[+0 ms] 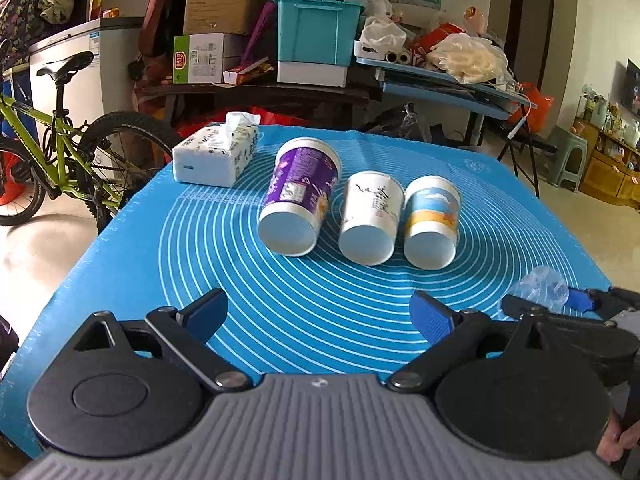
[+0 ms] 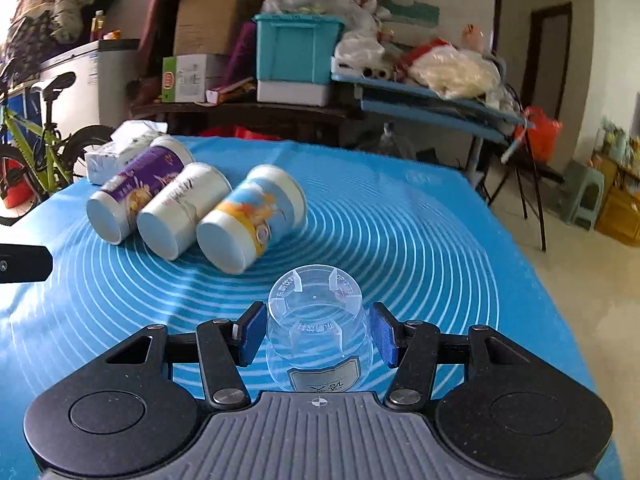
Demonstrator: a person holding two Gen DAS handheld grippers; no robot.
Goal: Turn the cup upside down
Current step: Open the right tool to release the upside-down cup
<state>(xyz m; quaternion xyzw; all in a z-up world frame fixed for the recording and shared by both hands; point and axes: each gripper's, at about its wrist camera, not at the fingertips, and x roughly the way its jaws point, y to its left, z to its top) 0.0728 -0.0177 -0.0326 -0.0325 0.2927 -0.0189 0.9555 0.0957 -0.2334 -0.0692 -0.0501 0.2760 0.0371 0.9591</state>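
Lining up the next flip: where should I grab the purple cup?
Take the purple cup across its side walls near the base end, which faces the open left claw. It lies on its side, outermost on the left with free mat there; the white cup sits close on its right.

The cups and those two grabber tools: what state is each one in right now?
Clear plastic cup: base toward the camera, between the right gripper's pads.
Purple cup: on its side.
White cup: on its side.
Blue-and-orange cup: on its side.
Tissue pack: open, a tissue sticking out.
Left gripper: open, holding nothing.
Right gripper: shut on the clear plastic cup.
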